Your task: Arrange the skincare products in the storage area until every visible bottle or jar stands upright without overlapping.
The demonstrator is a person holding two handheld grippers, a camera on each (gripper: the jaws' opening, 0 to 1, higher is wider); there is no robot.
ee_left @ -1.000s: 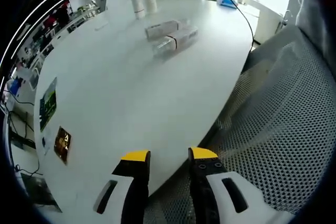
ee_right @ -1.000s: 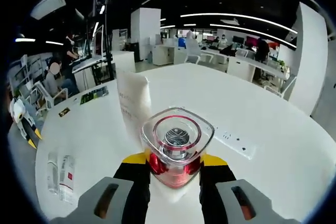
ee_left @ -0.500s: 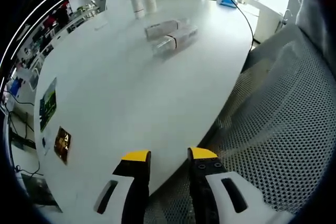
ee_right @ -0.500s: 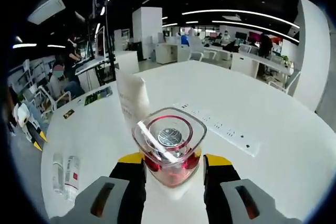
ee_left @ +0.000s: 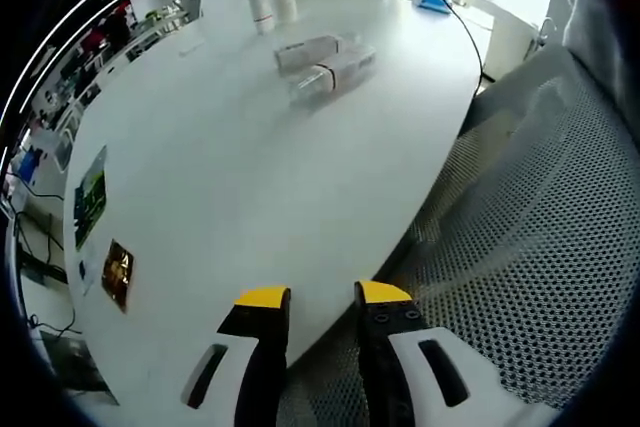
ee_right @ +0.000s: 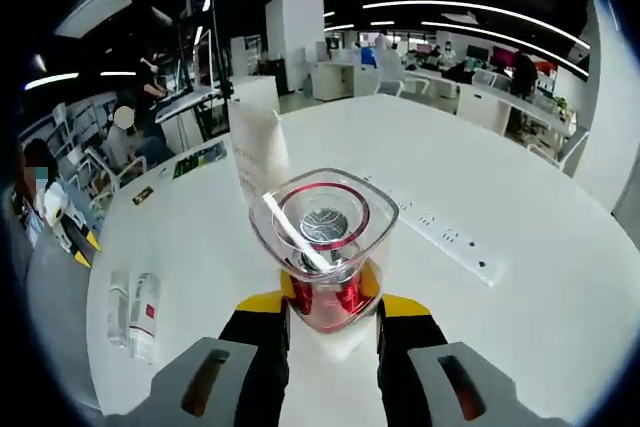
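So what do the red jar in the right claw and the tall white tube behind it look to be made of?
The red jar looks like clear glass or acrylic with a glossy finish: light streaks glint on its thick transparent cap, over a red body. The white tube looks like matte, opaque soft plastic, with no glare; I can't confirm either.

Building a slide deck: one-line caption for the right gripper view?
Right gripper shut on a clear red bottle, upright on the white table beside a white tube.
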